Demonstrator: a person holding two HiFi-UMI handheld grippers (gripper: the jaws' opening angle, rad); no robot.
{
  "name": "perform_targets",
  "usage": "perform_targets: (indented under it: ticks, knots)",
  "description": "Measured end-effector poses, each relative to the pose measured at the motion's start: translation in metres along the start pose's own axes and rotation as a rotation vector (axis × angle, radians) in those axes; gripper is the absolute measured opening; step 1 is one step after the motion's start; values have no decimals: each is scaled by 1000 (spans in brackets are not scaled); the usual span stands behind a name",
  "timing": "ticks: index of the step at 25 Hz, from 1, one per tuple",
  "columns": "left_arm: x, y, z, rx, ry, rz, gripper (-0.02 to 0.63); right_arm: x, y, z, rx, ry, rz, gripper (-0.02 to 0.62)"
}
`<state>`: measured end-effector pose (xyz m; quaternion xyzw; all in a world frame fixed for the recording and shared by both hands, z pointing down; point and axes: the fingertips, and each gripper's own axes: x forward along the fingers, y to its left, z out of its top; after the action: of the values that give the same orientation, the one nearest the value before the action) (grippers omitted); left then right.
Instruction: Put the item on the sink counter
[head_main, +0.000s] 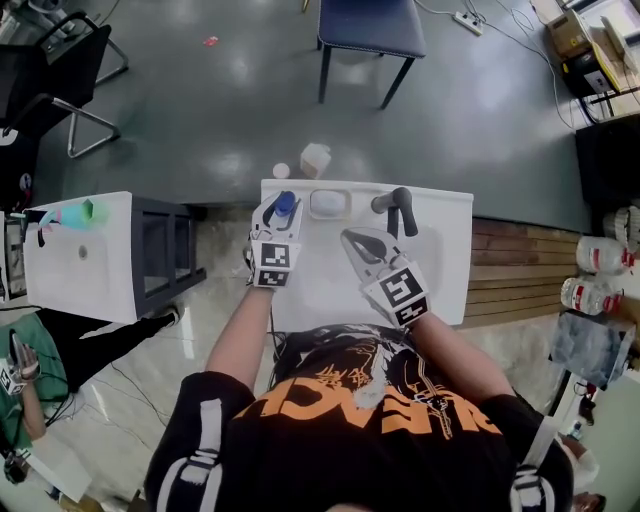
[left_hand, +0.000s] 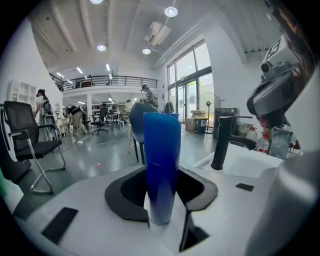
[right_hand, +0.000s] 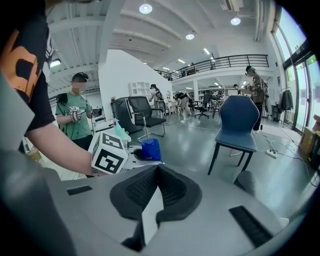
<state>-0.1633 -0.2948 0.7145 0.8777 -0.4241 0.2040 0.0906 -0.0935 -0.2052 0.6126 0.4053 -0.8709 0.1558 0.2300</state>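
A blue cylindrical item (head_main: 286, 201) stands upright between the jaws of my left gripper (head_main: 280, 212), at the back left corner of the white sink counter (head_main: 452, 228). In the left gripper view the blue item (left_hand: 161, 165) fills the gap of the left gripper (left_hand: 162, 194), whose pads press on its lower part. My right gripper (head_main: 352, 240) hovers over the basin near the black faucet (head_main: 400, 205). In its own view the right gripper (right_hand: 156, 172) has its jaws together with nothing held, and the blue item (right_hand: 150, 149) shows beyond.
A white soap dish (head_main: 329, 203) sits at the counter's back between blue item and faucet. Behind the counter a white bottle (head_main: 315, 160) stands on the floor. A white cabinet (head_main: 80, 255) stands left, a blue chair (head_main: 370, 30) farther back, water bottles (head_main: 598, 255) at right.
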Motion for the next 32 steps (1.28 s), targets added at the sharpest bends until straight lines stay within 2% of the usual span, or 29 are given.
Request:
perform_targets:
  ticks: [10, 16, 21, 32]
  knots:
    - [0, -4, -4, 4, 32, -24, 178, -5, 2, 10, 0, -16, 3, 14]
    - [-3, -8, -2, 7, 29, -37, 259, -8, 4, 14, -3, -24, -3, 14]
    - [-10, -5, 3, 17, 11, -32, 261, -9, 9, 15, -8, -30, -1, 14]
    - [-50, -11, 60, 58, -103, -43, 259, -24, 18, 22, -17, -70, -18, 14]
